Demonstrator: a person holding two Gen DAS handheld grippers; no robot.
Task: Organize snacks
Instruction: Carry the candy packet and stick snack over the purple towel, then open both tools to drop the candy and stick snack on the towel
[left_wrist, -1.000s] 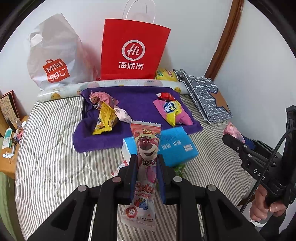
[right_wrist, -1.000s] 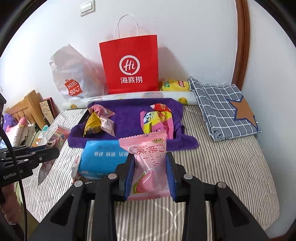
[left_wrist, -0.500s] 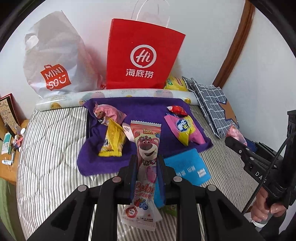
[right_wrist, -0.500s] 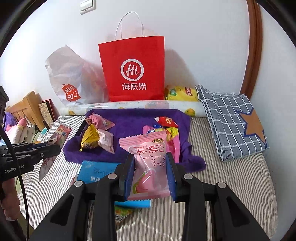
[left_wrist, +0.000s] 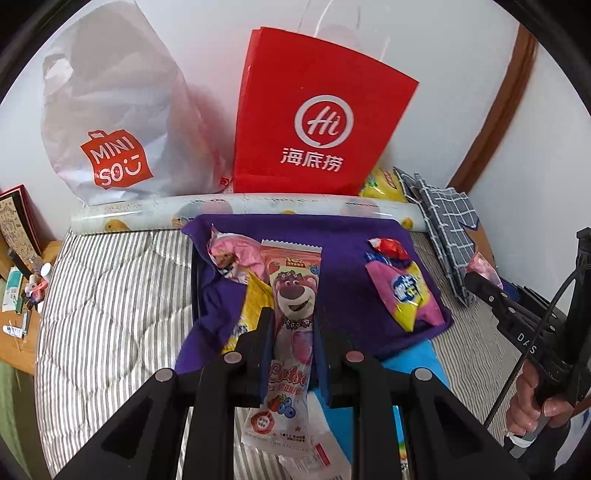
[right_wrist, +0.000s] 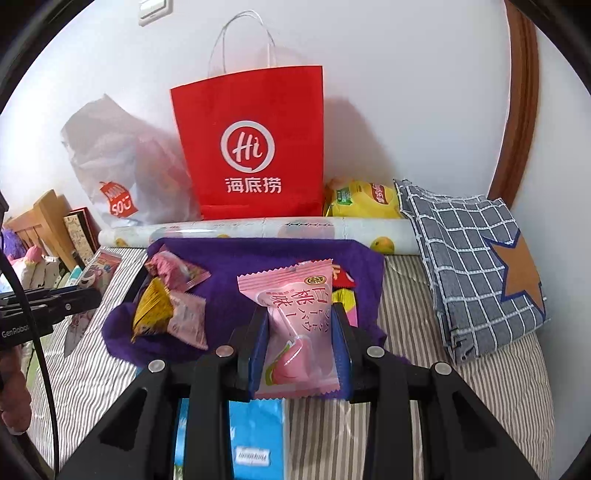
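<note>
My left gripper is clamped on a tall bear-printed snack packet, which stands upright between the jaws with its bottom end hanging below them. My right gripper is closed around a pink peach candy packet, also held upright. Under both lies a blue pack on the striped bed (only partly visible from either camera). Just beyond, a purple cloth carries two small heaps: a yellow packet and pink wrappers on its left side, and a pink-and-yellow packet with a red sweet on its right. A folded checked cloth with a star lies to the right. Behind the purple cloth runs a patterned roll, then a red paper bag, a white Miniso bag and a yellow chip bag against the wall.
</note>
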